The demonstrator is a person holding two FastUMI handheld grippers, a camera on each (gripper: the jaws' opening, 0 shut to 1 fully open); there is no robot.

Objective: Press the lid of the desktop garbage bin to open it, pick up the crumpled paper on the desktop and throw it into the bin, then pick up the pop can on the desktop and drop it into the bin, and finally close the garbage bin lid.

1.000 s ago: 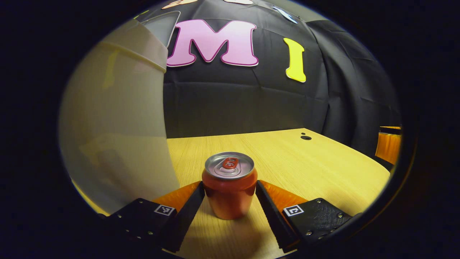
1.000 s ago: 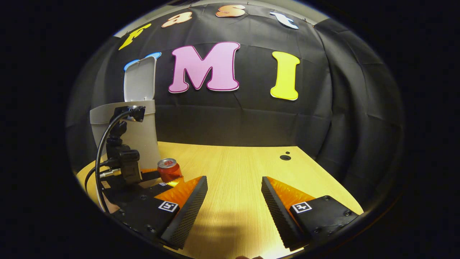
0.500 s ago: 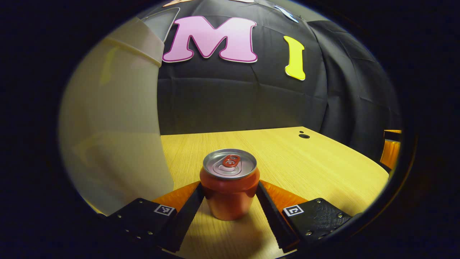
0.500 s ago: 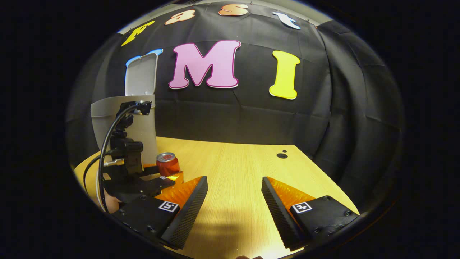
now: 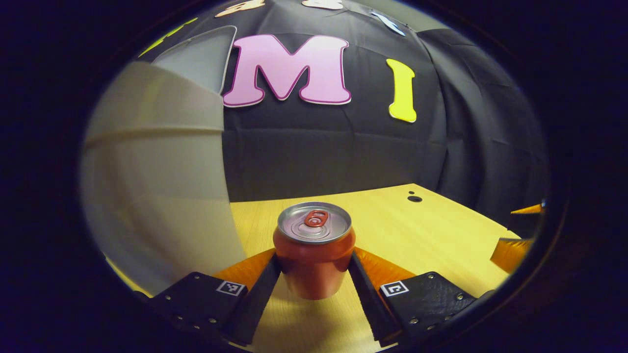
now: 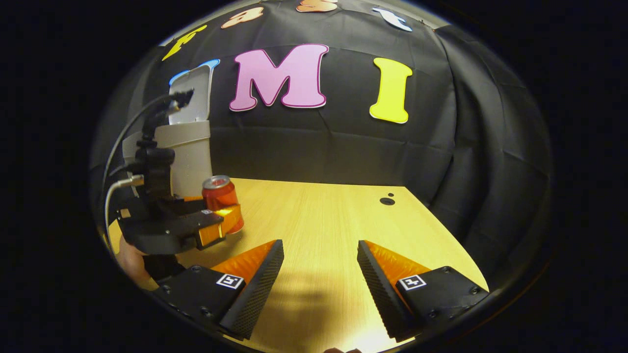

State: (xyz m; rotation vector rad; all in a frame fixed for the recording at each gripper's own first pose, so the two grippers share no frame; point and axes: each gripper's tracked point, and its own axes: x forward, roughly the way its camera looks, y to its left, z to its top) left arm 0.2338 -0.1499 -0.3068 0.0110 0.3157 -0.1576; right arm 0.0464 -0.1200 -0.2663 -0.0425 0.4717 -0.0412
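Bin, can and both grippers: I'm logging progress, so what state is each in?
Bin lid: open, upright.
Pop can: upright, gripped, lifted off the table.
Left gripper: shut on the can.
Right gripper: open, holding nothing.

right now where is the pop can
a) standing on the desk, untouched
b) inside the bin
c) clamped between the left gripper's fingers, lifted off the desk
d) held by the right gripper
c: the left gripper is shut on the pop can, and the right gripper view shows the can raised above the desk.
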